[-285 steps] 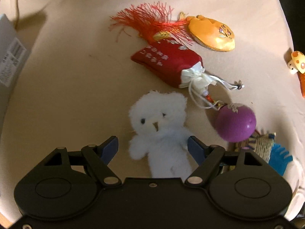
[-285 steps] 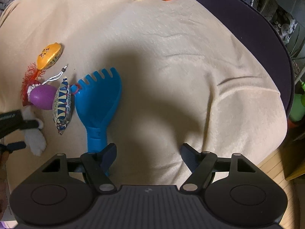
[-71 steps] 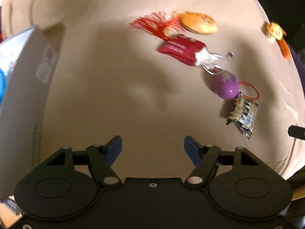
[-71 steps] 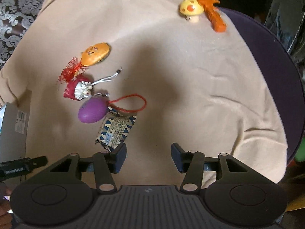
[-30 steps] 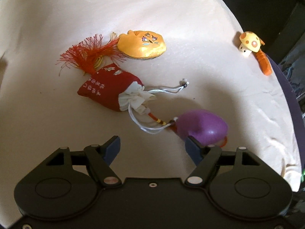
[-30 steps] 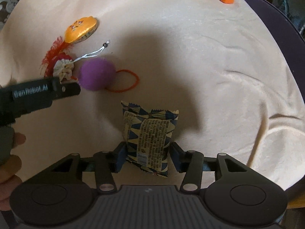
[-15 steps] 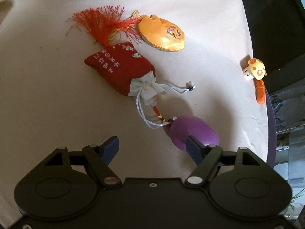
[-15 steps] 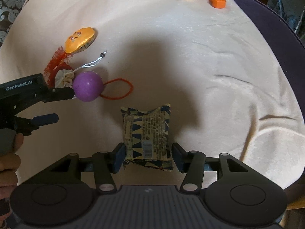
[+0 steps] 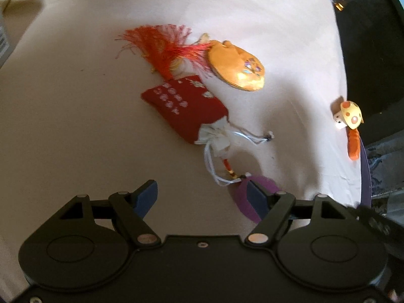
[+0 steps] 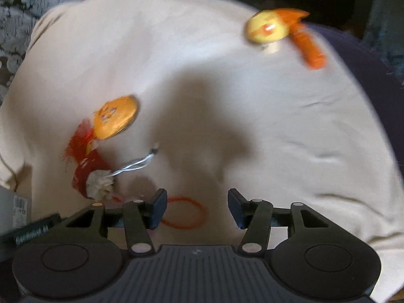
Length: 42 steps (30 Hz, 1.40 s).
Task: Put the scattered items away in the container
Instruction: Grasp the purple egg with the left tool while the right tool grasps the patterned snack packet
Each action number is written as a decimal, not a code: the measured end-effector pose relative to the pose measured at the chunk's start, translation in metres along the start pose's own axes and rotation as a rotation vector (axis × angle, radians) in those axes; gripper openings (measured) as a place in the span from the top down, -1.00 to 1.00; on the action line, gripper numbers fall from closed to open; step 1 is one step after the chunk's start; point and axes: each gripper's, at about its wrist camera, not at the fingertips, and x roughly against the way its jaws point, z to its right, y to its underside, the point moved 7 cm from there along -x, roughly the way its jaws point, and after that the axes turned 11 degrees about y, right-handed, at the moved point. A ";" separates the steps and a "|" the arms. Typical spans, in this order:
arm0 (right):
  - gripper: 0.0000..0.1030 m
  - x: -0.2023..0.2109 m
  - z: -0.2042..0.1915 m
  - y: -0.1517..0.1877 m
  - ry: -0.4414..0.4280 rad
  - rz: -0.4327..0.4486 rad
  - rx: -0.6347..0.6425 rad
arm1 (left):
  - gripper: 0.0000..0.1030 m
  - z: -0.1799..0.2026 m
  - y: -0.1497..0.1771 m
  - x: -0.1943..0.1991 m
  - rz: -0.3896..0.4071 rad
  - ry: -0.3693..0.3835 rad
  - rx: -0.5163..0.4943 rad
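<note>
My left gripper [image 9: 202, 198] is open above the cream blanket, with only cloth between its pads. A purple ball [image 9: 268, 183] lies partly under its right finger, tied by a cord to a red drawstring pouch [image 9: 184, 111]. Past the pouch lie a red tassel [image 9: 156, 43] and an orange pendant [image 9: 236, 68]. My right gripper [image 10: 197, 208] is open too, and between its fingers I see the ball's orange loop [image 10: 183, 213] on the blanket. The pouch [image 10: 87, 174] and pendant [image 10: 116, 117] lie to its left. The snack packet is out of view.
A yellow mushroom toy [image 9: 349, 116] with an orange handle [image 9: 353, 145] lies near the blanket's far right edge; the right wrist view has that mushroom toy [image 10: 266, 29] at the top right. A grey box [image 10: 11, 209] shows at the left edge. The left gripper's body [image 10: 32, 232] is at the lower left.
The right gripper has moved forward over the snack packet, which has slipped out of view below it. The left gripper has rolled and shifted; the purple ball now sits under its right finger.
</note>
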 end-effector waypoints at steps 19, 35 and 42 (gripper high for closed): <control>-0.05 0.038 0.018 0.048 -0.080 -0.048 -0.043 | -0.57 0.041 0.022 -0.025 -0.060 -0.095 -0.285; -0.05 0.045 0.055 0.070 -0.013 -0.058 -0.085 | -0.27 0.041 0.023 -0.037 -0.104 -0.046 -0.245; -0.06 0.050 0.060 0.072 -0.003 -0.057 -0.096 | -0.26 0.047 0.024 -0.046 -0.110 -0.039 -0.246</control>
